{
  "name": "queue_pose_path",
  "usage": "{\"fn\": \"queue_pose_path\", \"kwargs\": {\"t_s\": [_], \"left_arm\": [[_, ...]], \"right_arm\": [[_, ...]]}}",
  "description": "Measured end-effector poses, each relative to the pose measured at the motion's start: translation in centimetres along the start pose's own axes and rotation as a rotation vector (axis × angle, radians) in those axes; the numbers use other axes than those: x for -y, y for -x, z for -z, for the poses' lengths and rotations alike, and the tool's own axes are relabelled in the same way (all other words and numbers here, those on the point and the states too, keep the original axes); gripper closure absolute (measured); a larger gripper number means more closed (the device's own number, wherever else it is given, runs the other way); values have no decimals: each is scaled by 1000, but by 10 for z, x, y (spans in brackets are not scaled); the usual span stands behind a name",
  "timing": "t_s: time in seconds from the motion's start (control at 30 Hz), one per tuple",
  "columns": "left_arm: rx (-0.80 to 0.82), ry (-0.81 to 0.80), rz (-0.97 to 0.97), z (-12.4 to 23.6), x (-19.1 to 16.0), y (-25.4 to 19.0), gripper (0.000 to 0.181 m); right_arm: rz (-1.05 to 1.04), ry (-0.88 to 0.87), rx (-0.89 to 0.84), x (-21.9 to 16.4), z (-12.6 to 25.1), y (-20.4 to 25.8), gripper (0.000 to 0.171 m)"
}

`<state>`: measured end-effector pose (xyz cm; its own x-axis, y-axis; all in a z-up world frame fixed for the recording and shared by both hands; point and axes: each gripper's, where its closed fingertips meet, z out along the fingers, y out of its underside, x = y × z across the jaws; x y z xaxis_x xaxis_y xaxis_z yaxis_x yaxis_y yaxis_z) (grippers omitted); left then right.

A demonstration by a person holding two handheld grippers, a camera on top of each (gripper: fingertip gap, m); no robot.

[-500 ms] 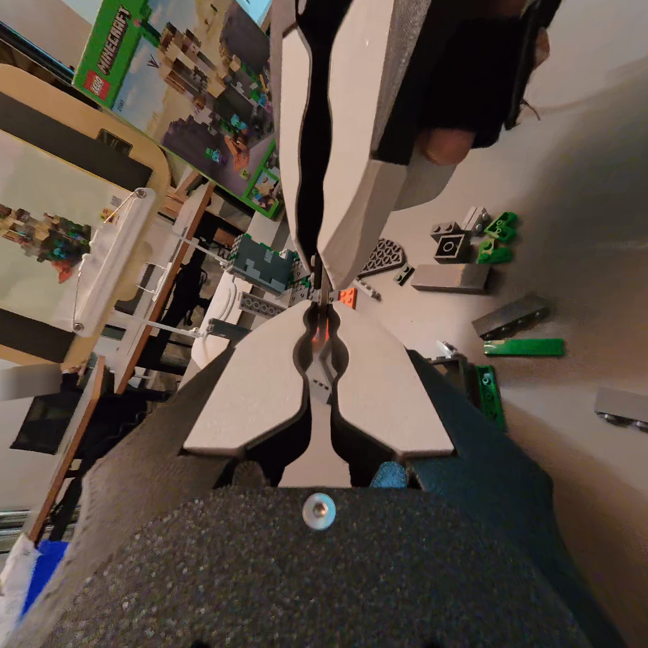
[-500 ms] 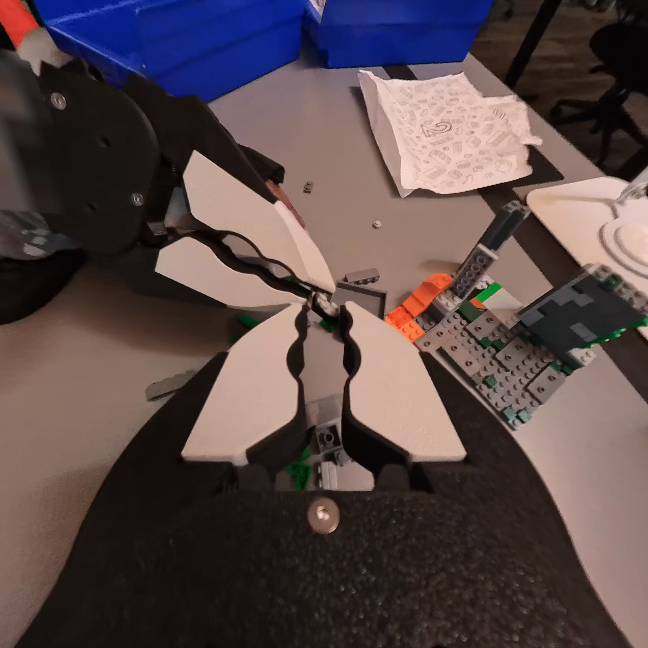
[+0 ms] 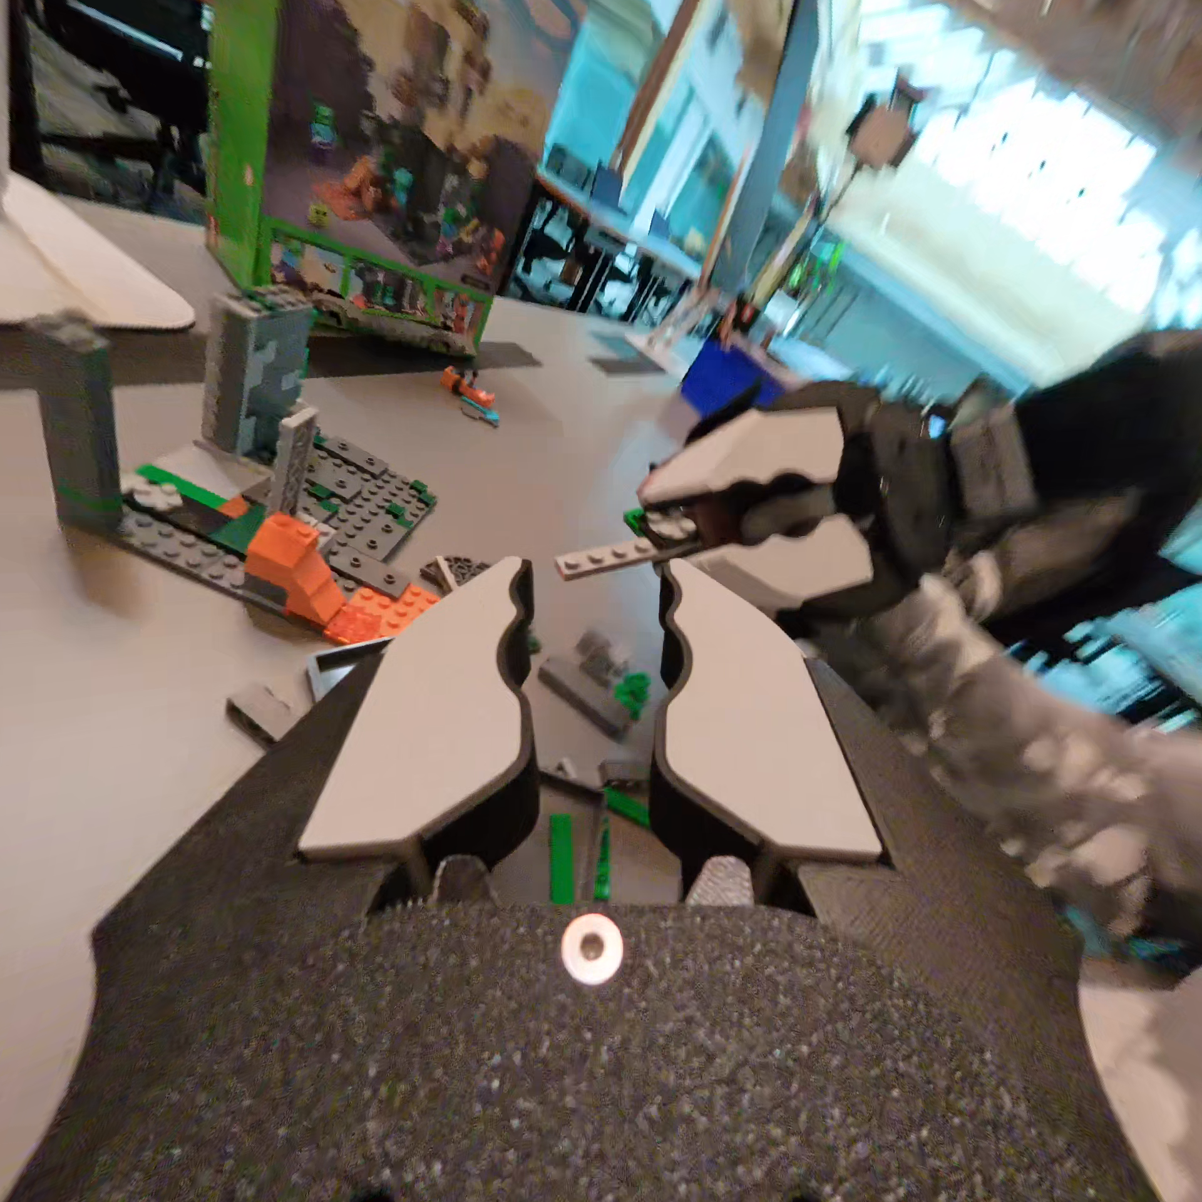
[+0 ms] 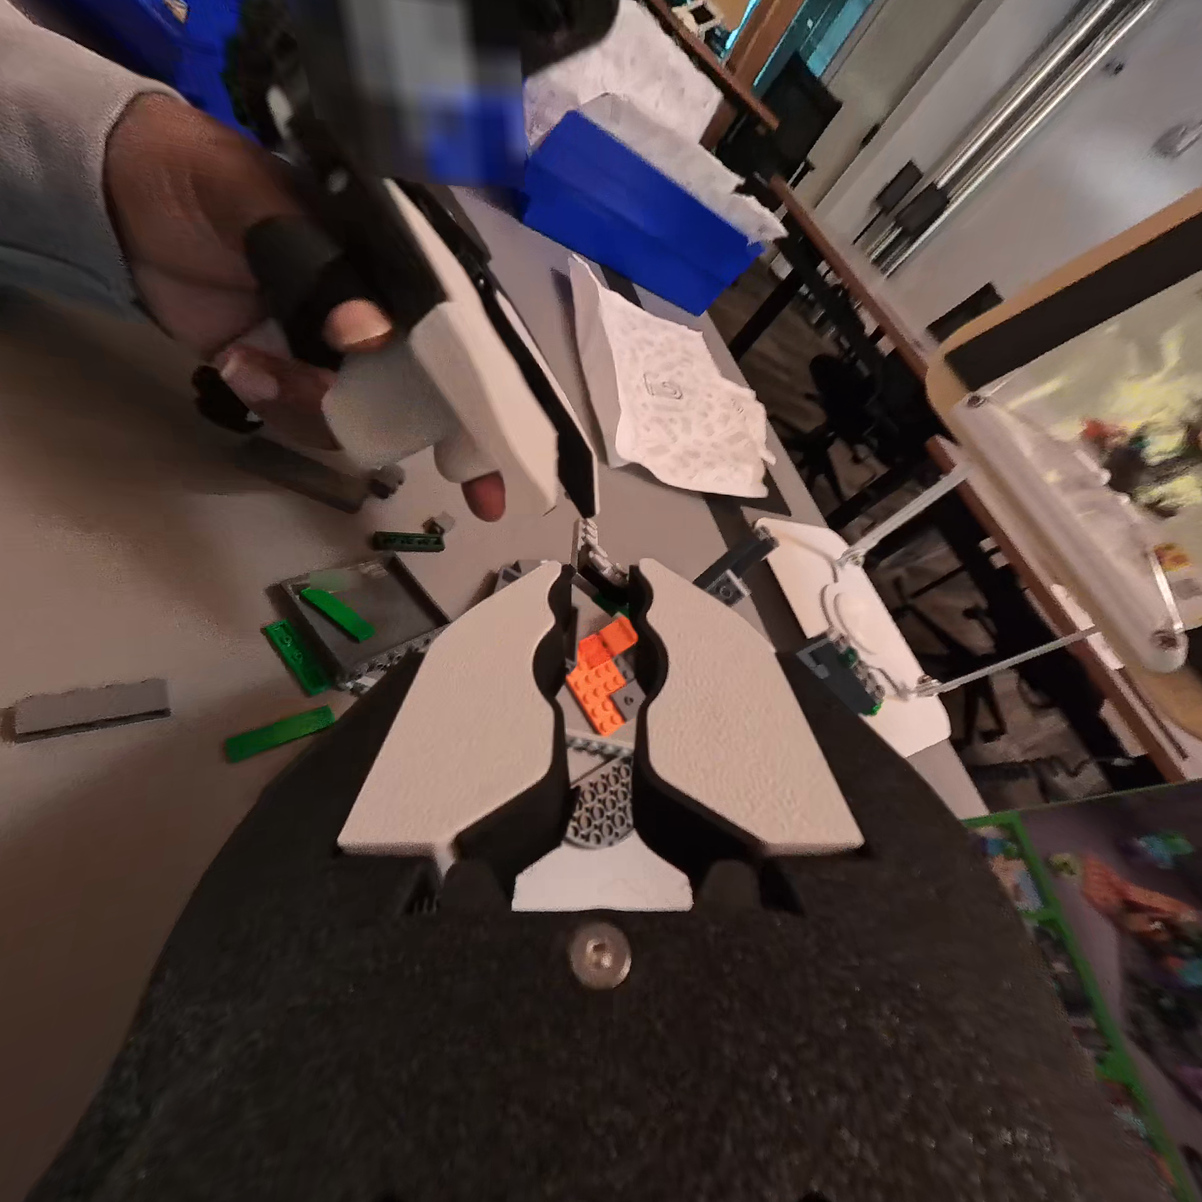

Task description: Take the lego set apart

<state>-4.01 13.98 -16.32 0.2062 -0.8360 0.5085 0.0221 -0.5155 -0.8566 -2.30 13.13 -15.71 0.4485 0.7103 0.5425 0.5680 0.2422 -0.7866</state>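
In the right claw (image 3: 657, 527), a grey plate (image 3: 608, 558); left claw (image 3: 595, 572) agape.

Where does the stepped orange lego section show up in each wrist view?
Left wrist view: orange section sits left of centre, on the grey base, left of the open left gripper.
Right wrist view: it shows in the gap behind the right gripper.
Shared landmark: the green set box, at lower right there.
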Motion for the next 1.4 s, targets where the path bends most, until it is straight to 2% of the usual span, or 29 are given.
{"fn": "queue_pose_path", "kwargs": {"t_s": [0.13, 0.3, 0.5, 0.6, 0.8, 0.97, 1.13, 1.27, 1.4], "left_arm": [[-64, -42, 254, 4, 4, 6, 147], [-234, -100, 470, 2, 11, -10, 150], [-257, -138, 507, 3, 17, -14, 168], [-203, -148, 418, 5, 20, -13, 173], [-41, -122, 27, 10, 27, -17, 173], [51, -42, -268, 8, 18, -21, 174], [95, 16, -467, 3, 8, -25, 174], [121, 47, -543, 1, 3, -24, 173], [155, 34, -519, -1, 4, -19, 173]], "right_arm": [[29, -36, -14, 10, -2, 3, 155], [40, -79, -40, 22, -3, 3, 155], [60, -70, -69, 20, -6, 3, 155], [45, -36, -71, 11, -12, 4, 155], [-118, -46, -1, 12, -11, 6, 151], [-180, -48, 29, 15, -10, 7, 149], [-190, -7, 53, 9, -12, 12, 151], [-162, 14, 67, 5, -12, 15, 154], [-135, 51, 27, 2, -14, 11, 154]]}}
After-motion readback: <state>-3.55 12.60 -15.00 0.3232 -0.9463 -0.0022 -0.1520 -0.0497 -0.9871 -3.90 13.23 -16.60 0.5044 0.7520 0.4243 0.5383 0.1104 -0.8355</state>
